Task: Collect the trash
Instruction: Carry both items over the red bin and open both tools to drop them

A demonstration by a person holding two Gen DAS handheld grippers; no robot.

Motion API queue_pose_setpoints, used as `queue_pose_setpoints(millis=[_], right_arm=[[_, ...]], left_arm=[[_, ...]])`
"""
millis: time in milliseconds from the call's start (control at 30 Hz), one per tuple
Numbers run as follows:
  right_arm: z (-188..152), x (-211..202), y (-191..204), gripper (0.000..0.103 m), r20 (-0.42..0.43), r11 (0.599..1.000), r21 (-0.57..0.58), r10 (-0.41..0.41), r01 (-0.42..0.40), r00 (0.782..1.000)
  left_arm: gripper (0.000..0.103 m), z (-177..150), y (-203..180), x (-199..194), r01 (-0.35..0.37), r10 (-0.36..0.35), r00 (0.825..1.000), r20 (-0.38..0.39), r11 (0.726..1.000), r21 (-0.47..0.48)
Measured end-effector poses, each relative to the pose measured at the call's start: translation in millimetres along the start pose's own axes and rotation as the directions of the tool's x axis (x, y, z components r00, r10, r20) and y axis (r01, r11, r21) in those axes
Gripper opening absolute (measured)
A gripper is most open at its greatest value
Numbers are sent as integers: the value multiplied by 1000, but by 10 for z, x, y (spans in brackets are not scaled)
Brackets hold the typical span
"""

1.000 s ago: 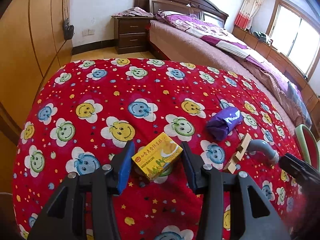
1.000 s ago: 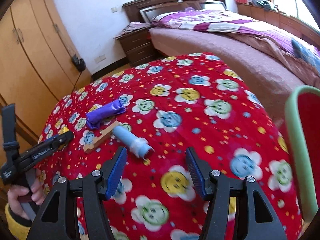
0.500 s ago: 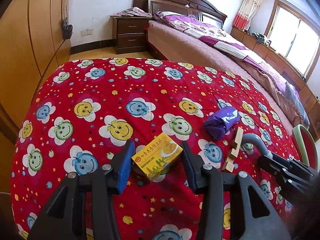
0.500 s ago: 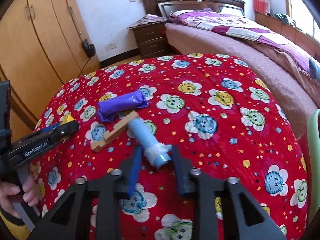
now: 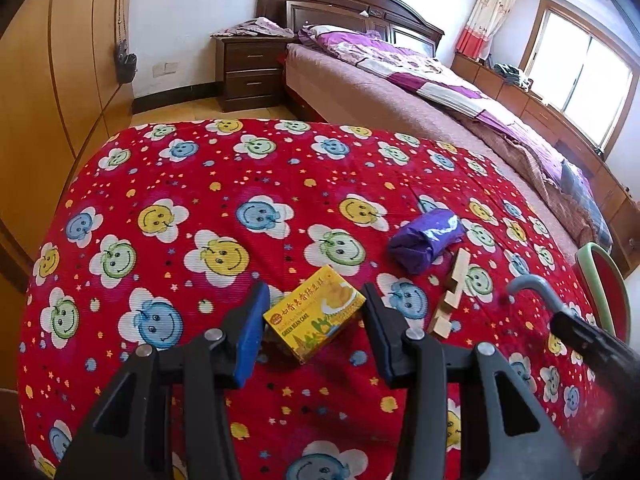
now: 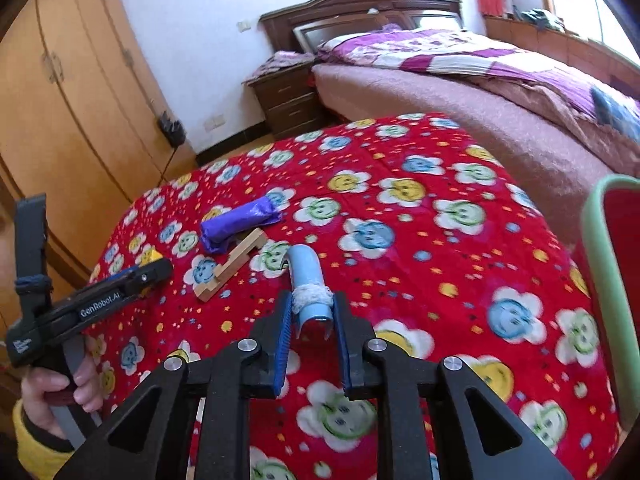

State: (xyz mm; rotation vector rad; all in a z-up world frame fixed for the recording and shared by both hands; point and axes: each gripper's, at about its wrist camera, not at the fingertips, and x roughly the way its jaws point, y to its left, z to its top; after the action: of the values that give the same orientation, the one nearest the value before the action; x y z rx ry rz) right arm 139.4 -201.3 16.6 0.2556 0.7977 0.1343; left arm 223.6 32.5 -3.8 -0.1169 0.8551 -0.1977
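The right gripper has its fingers closed around a blue tube above the tabletop. The left gripper, fingers wide, straddles a yellow box lying there.

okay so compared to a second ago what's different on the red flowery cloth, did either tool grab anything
The right tool closed on the blue tube and lifted it; its far end now points up off the cloth. The left tool stayed open around the yellow box, not gripping. The purple wrapper and wooden piece stayed put.
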Motion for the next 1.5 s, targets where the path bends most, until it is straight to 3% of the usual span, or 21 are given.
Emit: queue_pose_setpoints(millis=[400, 800, 1200, 1500], right_arm=[[-147, -549, -360, 20, 97, 994, 99, -54, 45, 994], [-307, -1171, -842, 20, 199, 976, 194, -134, 95, 971], [-464, -1507, -1395, 20, 227, 932, 334, -223, 139, 948], [-589, -1659, -1768, 20, 216, 891, 404, -314, 208, 925]], left_arm=[[48, -48, -305, -99, 20, -21, 1000, 11, 996, 83], [48, -80, -804, -316, 47, -50, 999, 14, 985, 165], [48, -158, -1552, -510, 167, -170, 985, -12, 956, 242], [48, -231, -2244, -581, 270, -265, 962, -59, 912, 310]])
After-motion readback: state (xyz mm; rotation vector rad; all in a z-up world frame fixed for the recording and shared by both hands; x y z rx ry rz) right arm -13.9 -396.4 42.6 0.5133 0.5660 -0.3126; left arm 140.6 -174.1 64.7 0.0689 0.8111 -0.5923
